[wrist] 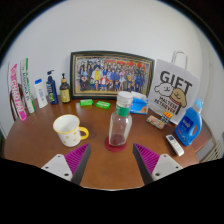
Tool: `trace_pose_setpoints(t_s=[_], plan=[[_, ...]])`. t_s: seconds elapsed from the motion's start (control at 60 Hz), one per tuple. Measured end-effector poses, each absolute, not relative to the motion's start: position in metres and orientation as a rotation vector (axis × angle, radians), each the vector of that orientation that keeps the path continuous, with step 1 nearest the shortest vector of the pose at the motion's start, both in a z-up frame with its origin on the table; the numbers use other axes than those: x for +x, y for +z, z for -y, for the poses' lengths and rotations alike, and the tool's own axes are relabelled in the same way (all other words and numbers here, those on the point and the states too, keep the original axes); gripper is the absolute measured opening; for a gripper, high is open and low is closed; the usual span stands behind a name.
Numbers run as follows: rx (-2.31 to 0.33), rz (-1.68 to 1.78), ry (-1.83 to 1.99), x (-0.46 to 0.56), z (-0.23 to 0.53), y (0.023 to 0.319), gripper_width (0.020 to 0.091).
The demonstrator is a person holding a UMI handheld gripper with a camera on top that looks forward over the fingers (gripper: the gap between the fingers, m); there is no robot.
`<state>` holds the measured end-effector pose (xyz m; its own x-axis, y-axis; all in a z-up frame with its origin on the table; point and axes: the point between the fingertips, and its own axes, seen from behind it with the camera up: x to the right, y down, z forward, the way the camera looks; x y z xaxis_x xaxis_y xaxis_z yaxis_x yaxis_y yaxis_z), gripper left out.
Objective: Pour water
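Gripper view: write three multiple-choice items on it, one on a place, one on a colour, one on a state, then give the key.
1. Where does the bottle stand?
A. Just ahead of the hand-held gripper, to the right of the mug
B. Inside the mug
C. Behind the framed photo

2. What colour is the mug?
A. Red
B. Cream
C. Black

3. How do the fingers stand?
A. Shut on the bottle
B. Shut on the mug
C. Open, holding nothing

Key: 1 A, the bottle stands on the table beyond the fingertips, with the mug at its left. 2 B, the mug's wall is pale cream. 3 C, the pads are wide apart with bare table between them.
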<state>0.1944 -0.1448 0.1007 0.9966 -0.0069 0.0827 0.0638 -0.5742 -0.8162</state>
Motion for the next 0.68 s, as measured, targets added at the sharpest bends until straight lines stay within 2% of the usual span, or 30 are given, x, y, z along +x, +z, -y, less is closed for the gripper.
trace_pose_setpoints(t_s=[0.133, 0.217, 0.433, 0.683], plan=[[-2.176, 0.039, -0.137, 0.168, 0.211, 0.139, 0.0852], [-2.191, 0.023, -0.144, 0.154, 0.246, 0.154, 0.0851], [-2.219, -0.004, -0.141, 0.132, 0.306, 0.166, 0.0849], [-2.211, 0.014, -0.16, 0.14, 0.321, 0.175, 0.0851]])
